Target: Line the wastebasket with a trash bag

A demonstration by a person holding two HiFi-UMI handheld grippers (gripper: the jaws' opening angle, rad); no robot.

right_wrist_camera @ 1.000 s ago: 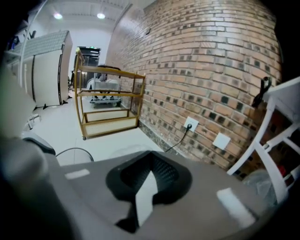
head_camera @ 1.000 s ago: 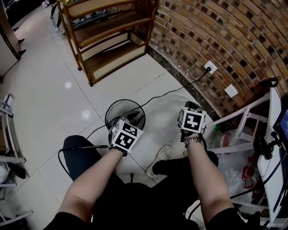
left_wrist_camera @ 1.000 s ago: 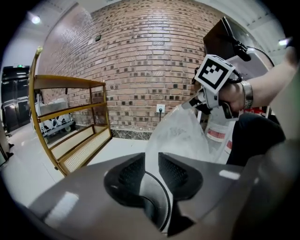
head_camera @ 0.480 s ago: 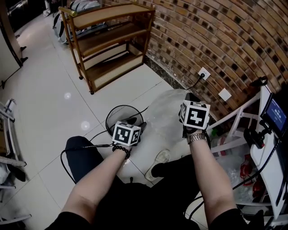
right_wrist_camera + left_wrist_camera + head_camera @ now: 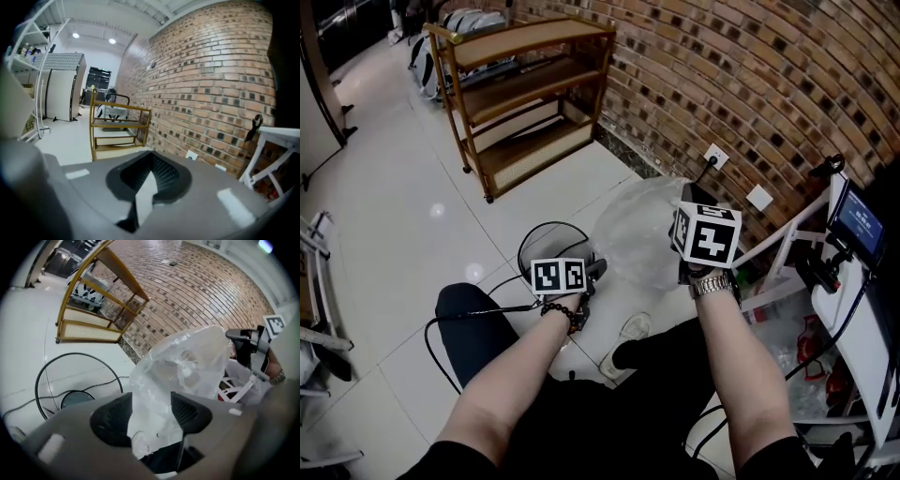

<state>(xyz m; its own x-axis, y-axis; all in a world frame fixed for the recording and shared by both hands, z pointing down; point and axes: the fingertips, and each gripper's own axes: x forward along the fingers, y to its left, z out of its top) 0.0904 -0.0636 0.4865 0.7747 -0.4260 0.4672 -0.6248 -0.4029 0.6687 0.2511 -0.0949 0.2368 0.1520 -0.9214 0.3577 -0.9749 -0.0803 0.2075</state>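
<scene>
Both bare forearms reached forward over the person's knees. The left gripper (image 5: 151, 411) sat low, close above the white tiled floor (image 5: 412, 234), angled down towards the near rim of the black wire wastebasket (image 5: 521, 246). The right gripper (image 5: 149, 180) was held higher and further out, off to the right of the basket and pointing towards the brick wall (image 5: 787, 94).

The clear trash bag (image 5: 636, 234) hung billowed in the air between the two grippers, beside the wastebasket and not in it. The left gripper's jaws had just been opening and stood wide. A fold of the bag's film lay loosely in the gap between them, with no pinch on it. The right gripper's jaws were closed tight on a thin strip of the same film, so the bag hung from that gripper. The wastebasket stood upright on the floor with no liner over its rim.
</scene>
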